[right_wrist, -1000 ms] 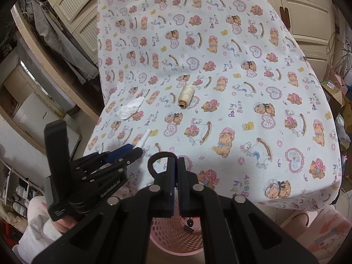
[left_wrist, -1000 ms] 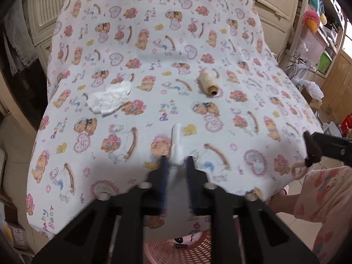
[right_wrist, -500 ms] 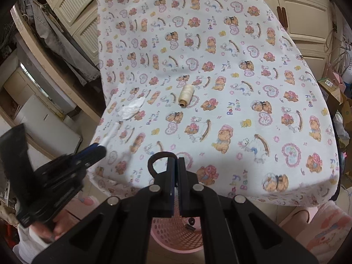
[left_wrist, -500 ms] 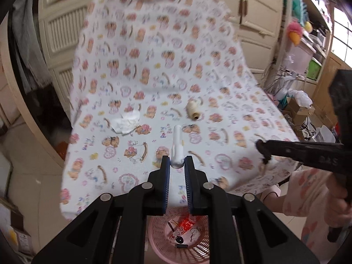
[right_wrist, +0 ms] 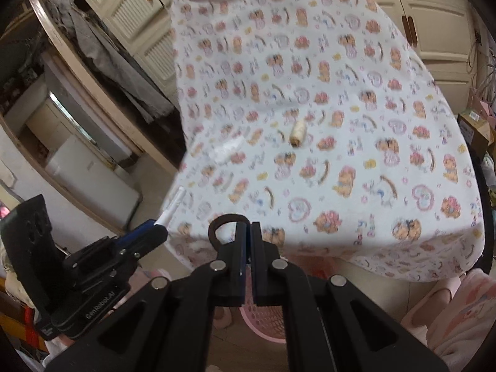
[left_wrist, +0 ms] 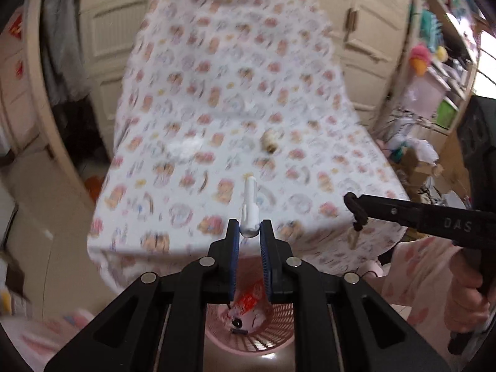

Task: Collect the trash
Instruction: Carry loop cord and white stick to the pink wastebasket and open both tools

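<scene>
Jaws of left gripper [left_wrist: 249,232] pinch white tube [left_wrist: 249,209], probably plastic, above pink basket [left_wrist: 280,334].

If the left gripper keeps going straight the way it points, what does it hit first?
Probably the bear-print cloth-covered table: the left gripper, shut on a white plastic tube, aims over its near edge. Depth is unclear.

The right gripper [left_wrist: 356,214] side reads "DAS"; the left gripper [right_wrist: 161,224] mount reads "GenRobot.AI"

Black jaws, blue pads [left_wrist: 233,241], silver screws
</scene>
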`<state>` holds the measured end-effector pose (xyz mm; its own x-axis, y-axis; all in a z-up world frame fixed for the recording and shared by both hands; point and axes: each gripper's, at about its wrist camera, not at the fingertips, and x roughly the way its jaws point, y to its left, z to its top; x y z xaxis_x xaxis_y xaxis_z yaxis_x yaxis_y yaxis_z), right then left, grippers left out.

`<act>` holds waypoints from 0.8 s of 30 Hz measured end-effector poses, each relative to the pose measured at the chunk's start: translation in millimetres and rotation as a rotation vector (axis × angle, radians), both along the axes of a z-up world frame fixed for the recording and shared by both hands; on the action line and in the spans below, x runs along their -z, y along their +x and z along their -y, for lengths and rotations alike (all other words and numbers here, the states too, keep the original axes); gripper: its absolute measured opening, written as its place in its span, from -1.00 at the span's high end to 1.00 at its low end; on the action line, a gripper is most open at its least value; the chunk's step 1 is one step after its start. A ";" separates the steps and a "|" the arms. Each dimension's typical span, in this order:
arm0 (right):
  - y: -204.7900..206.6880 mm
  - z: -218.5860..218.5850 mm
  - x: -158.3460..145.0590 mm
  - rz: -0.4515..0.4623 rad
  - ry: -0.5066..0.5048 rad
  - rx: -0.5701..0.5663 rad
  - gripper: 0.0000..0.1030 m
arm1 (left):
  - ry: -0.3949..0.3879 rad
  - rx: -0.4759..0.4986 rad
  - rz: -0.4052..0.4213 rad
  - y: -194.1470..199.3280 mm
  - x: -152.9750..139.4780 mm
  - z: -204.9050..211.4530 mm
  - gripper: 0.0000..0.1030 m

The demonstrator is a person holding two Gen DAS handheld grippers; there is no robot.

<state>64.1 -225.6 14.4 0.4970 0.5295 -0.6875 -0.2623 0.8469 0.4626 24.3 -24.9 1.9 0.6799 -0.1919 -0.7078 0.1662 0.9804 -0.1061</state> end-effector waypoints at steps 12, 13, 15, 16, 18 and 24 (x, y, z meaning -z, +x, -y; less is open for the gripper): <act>4.8 -24.0 61.1 -0.099 -0.146 -0.051 0.93 | 0.017 0.000 -0.193 2.9 55.3 5.4 0.76; 5.3 -25.7 66.5 -0.113 -0.147 -0.056 0.93 | 0.003 0.004 -0.233 4.4 62.2 4.9 0.76; 6.4 -29.0 78.7 -0.132 -0.183 -0.052 0.93 | -0.027 0.016 -0.305 6.1 74.9 4.6 0.76; 7.1 -29.8 83.1 -0.141 -0.192 -0.051 0.93 | -0.036 0.027 -0.339 7.3 81.1 5.4 0.76; 10.1 -30.0 97.1 -0.181 -0.202 -0.046 0.93 | -0.043 0.034 -0.395 9.6 94.5 7.5 0.76; 24.1 -28.9 137.9 -0.285 -0.252 0.002 0.93 | 0.050 0.035 -0.500 15.1 135.8 20.2 0.76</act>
